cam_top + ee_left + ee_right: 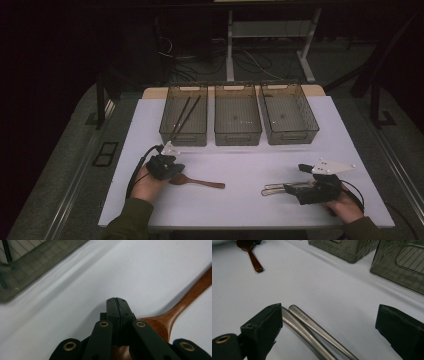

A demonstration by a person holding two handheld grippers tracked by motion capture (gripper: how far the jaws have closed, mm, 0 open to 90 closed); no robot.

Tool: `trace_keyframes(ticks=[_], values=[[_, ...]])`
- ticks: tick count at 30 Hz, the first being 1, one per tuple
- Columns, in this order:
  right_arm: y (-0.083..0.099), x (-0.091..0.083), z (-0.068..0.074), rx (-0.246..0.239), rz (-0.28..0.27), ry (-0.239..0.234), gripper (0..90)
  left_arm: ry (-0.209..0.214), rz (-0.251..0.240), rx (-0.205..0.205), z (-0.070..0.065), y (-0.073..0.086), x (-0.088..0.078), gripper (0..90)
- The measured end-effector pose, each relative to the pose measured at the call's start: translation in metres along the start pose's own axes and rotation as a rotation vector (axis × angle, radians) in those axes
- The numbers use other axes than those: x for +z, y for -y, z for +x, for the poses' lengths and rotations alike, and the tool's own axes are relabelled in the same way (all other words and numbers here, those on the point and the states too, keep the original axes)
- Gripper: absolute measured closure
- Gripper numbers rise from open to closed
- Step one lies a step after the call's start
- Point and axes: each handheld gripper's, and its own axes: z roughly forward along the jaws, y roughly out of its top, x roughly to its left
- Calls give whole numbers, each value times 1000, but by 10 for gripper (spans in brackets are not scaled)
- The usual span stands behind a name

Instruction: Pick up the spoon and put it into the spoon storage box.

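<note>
The left gripper point(176, 170) is held low at the near-left of the white table point(240, 205), its forearm angled in from the bottom edge; its black jaws are pressed together with nothing between them, directly over the bowl of the brown wooden spoon point(197, 182), which lies flat with its handle pointing right. The right gripper point(292, 190) is held level at the near-right, pointing left, jaws spread wide around the 2 grey metal handles point(312, 330) lying on the table, one touching the left jaw.
</note>
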Motion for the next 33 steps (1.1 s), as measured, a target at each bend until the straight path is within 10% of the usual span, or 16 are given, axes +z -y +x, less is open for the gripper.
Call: trace_keyframes(ticks=[13, 21, 33], values=[[0, 1, 0, 3, 2, -2, 66, 15, -74, -32, -2, 4, -15, 850], [0, 1, 1, 1, 3, -4, 67, 31, -191, -75, -7, 12, -35, 626], [0, 2, 2, -8, 8, -4, 66, 73, -205, -106, -4, 35, -34, 425]])
